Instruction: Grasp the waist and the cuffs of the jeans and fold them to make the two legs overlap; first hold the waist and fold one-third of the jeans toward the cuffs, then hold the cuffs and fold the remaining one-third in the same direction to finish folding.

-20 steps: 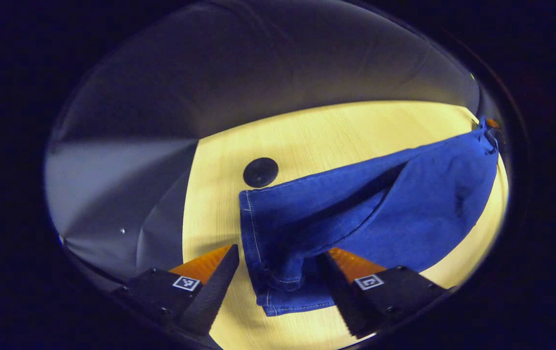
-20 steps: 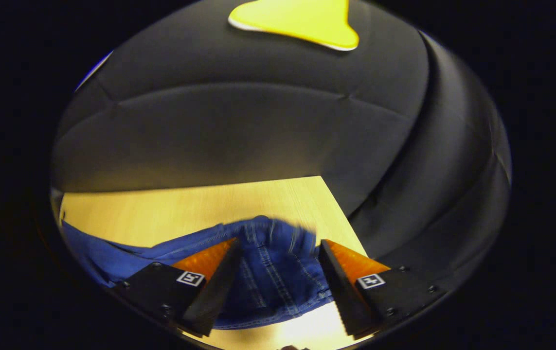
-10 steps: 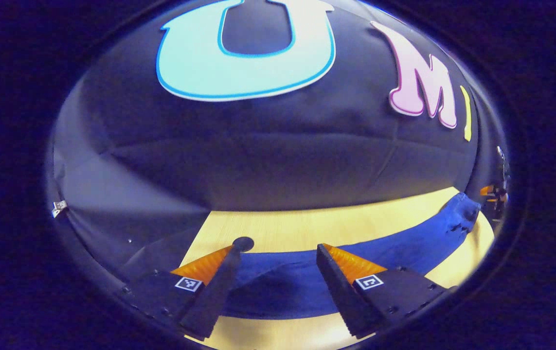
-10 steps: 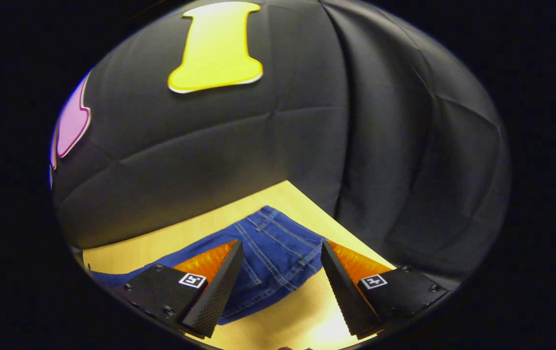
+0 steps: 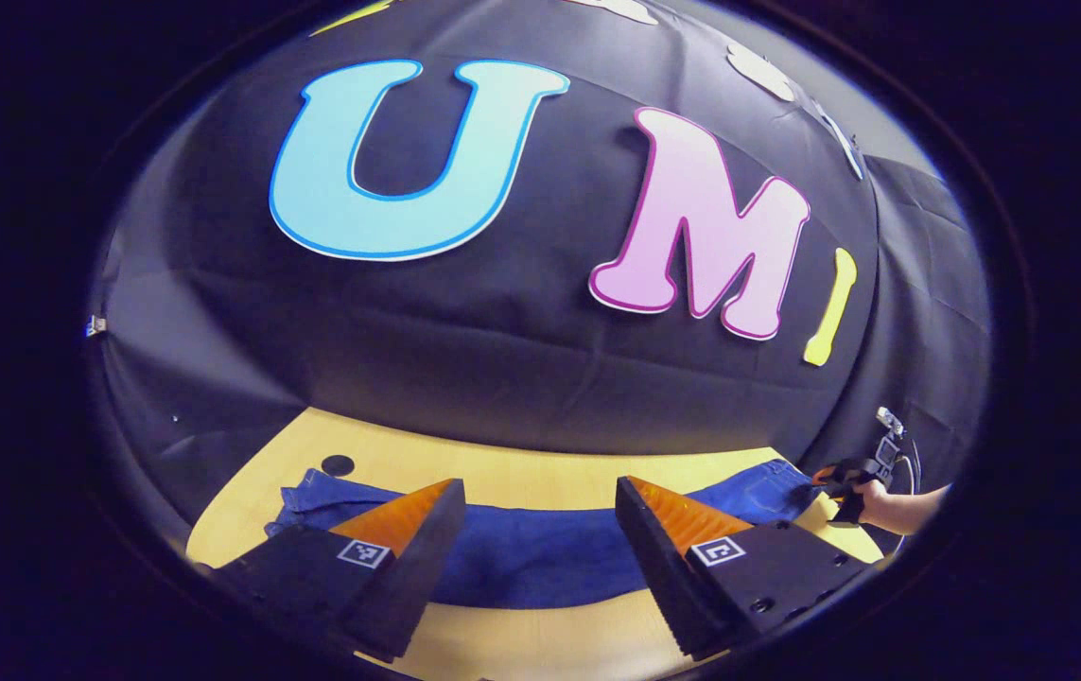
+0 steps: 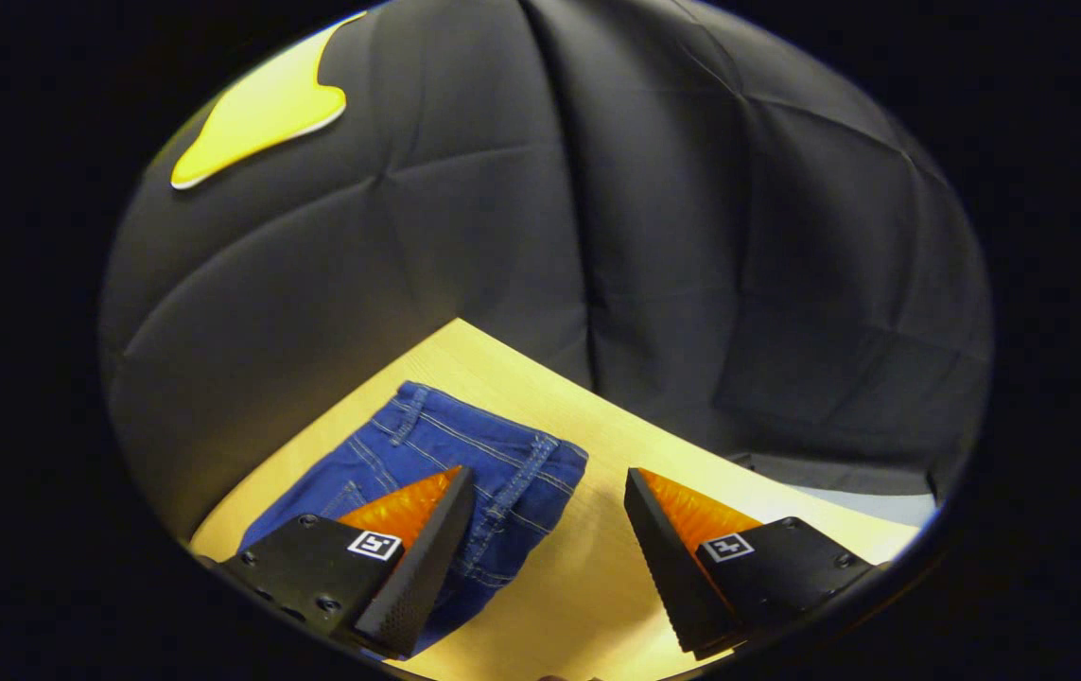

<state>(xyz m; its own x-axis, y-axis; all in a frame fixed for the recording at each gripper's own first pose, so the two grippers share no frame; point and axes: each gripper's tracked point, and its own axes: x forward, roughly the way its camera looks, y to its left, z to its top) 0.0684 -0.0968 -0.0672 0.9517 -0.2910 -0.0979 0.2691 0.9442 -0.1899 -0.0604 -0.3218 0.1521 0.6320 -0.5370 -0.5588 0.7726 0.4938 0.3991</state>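
Observation:
The blue jeans (image 5: 540, 553) lie flat in a long strip across the light wooden table (image 5: 521, 468), one leg over the other. Their cuffs (image 5: 308, 497) are at the left and the waist (image 5: 776, 478) at the right in the left gripper view. My left gripper (image 5: 540, 534) hangs open above and in front of the strip's middle, holding nothing. In the right gripper view the waist (image 6: 464, 454) with its seams lies flat by the table corner. My right gripper (image 6: 549, 530) is open above the waist's edge, its left finger (image 6: 417, 549) over the denim. The right gripper (image 5: 843, 482) and a hand also appear far right.
A small black round disc (image 5: 338, 464) sits in the table near the cuffs. The table's far edge (image 6: 597, 397) meets the black cloth wall close behind the jeans. Bare wood (image 6: 597, 586) lies in front of the waist.
Both grippers have pulled back and tilted up from the jeans. The cloth, bunched and lifted a second ago, now lies flat; the cuffs and waist are no longer between the fingers.

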